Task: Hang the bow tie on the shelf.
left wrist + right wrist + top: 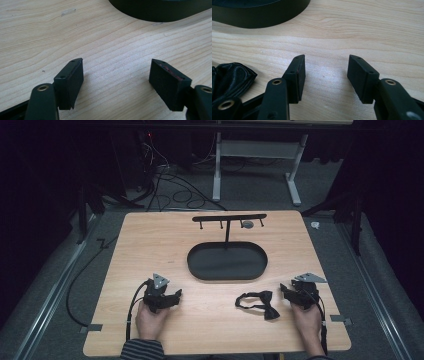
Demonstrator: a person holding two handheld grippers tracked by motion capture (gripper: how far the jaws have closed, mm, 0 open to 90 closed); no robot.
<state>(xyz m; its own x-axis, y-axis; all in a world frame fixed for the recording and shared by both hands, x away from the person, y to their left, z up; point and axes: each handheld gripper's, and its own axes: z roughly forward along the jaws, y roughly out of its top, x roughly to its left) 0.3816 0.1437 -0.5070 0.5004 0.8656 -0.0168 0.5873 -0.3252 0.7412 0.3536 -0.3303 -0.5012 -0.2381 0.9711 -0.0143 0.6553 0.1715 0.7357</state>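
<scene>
Your left gripper rests low on the counter with its jaws apart and nothing between them; in the left gripper view only bare wood lies ahead of it, with the black oval tray farther off, up and to its right. Nothing on that side has been touched, as far as I can judge.

The black bow tie lies flat on the counter just to the left of your right gripper, close to it but not touching. That gripper's jaws also stand wide apart and empty; in the right gripper view the satin of the bow tie sits off to the left of the jaws, not between them.

So the work looks barely begun: the bow tie is still to be picked up, and the tray and the hook stand rising from it hold no tie yet.

The bow tie's strap is hard to follow against the wood, a small round thing at the stand's bar is too small to name, and the right gripper view cuts the bow tie off at its left edge.
</scene>
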